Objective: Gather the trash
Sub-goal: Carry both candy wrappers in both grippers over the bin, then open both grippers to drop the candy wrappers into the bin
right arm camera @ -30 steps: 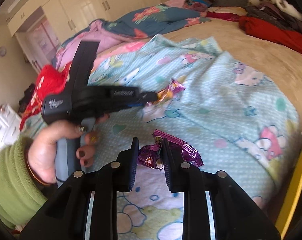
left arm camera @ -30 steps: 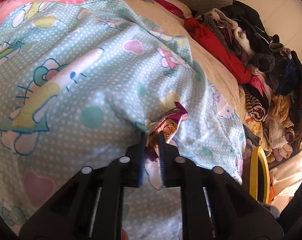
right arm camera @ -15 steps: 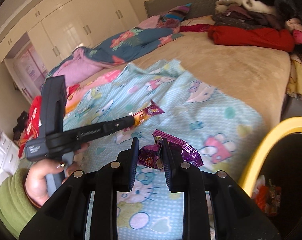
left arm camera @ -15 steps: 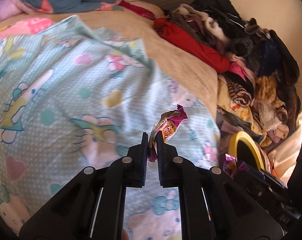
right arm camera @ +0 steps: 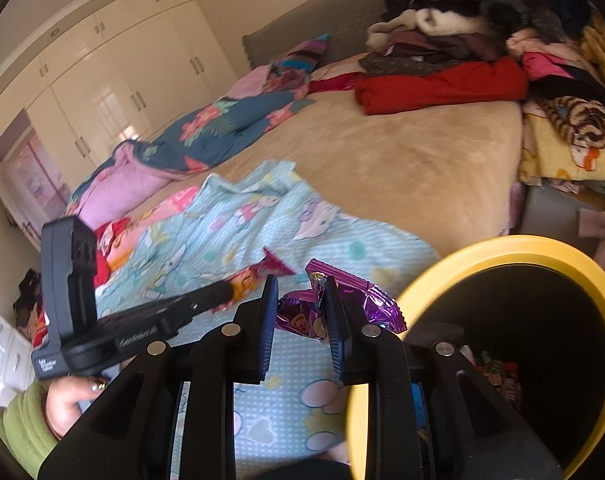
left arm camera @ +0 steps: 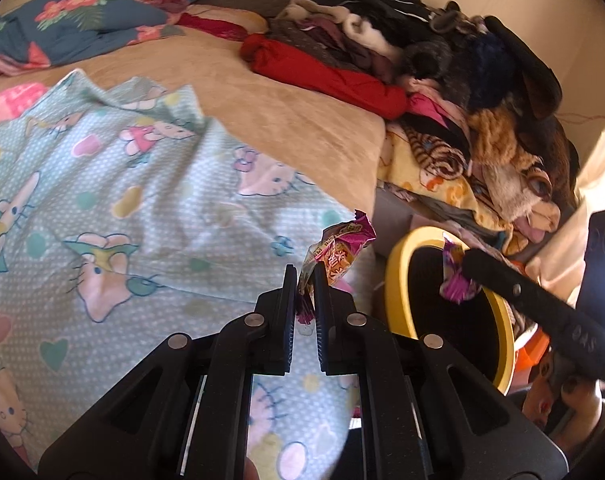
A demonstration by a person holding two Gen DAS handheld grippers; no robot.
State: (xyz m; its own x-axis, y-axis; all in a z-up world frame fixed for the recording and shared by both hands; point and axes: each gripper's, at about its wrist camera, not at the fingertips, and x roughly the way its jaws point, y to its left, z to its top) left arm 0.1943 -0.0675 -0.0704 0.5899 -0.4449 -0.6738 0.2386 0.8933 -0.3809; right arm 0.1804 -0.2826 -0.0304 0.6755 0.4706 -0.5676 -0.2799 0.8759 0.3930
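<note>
Gripping a crumpled snack wrapper (left arm camera: 334, 254), the left gripper (left arm camera: 303, 280) hangs over the edge of the blue cartoon sheet (left arm camera: 114, 200), its jaws pinched tight on the wrapper's lower end so the rest sticks up clear of the bed. Just to its right stands the yellow-rimmed bin (left arm camera: 398, 276), black inside, beside the bed. Further right, the right gripper (right arm camera: 300, 300) is closed on a shiny purple wrapper (right arm camera: 366, 304) and holds it at the bin's rim; in the left view that wrapper already hangs over the opening. Some rubbish seems to lie at the bin's bottom. Judging by this, both wrappers are picked up and nearly delivered; dropping them remains. No other litter shows on the bed.
</note>
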